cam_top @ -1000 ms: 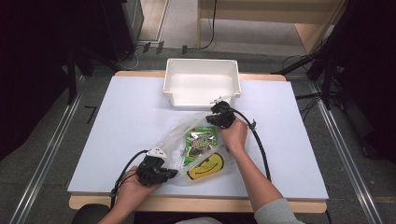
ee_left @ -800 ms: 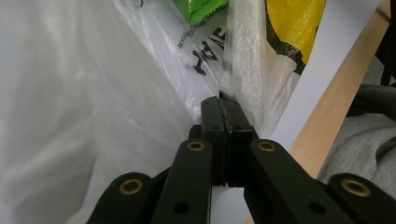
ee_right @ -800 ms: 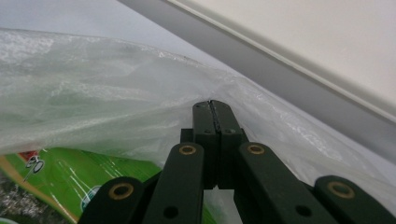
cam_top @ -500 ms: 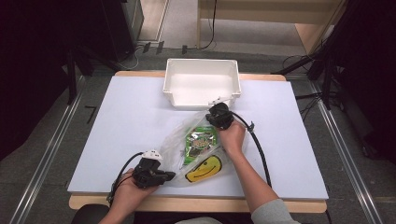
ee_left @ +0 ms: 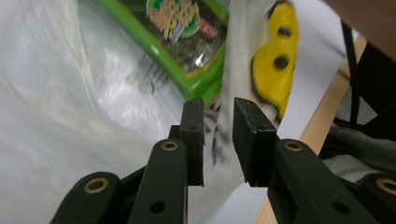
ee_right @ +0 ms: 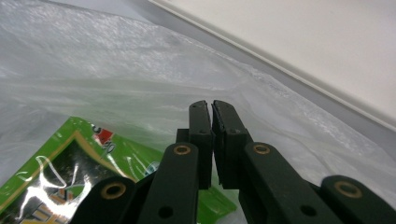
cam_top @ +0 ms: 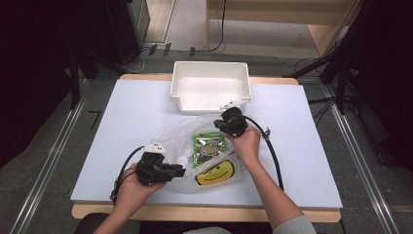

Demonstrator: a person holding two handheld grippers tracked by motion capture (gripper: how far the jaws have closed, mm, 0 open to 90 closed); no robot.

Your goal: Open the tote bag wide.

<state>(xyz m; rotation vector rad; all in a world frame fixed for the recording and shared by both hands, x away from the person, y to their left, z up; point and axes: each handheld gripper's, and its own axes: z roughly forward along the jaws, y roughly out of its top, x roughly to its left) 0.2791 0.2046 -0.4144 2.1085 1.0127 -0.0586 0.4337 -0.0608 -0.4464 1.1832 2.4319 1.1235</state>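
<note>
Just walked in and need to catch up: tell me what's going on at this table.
A person works a clear plastic bag printed with a yellow smiley, using a gripper in each hand. A green snack packet lies inside it. The right gripper is shut, apparently pinching the bag's far edge near the white bin. The left gripper, at the near edge, has just been opening, with bag film between its parted jaws.

The high view looks forward and down from above the person's side of the table [cam_top: 122, 112], far enough off to take in the whole top and the white bin [cam_top: 210, 85] at its far edge. The left gripper view sits very close, looking along its own black fingers [ee_left: 194, 135] at the clear plastic bag [ee_left: 70, 116]. The right gripper view is just as close, facing the same bag and the bin's wall. All three share the bag and its green packet [cam_top: 208, 146].
</note>
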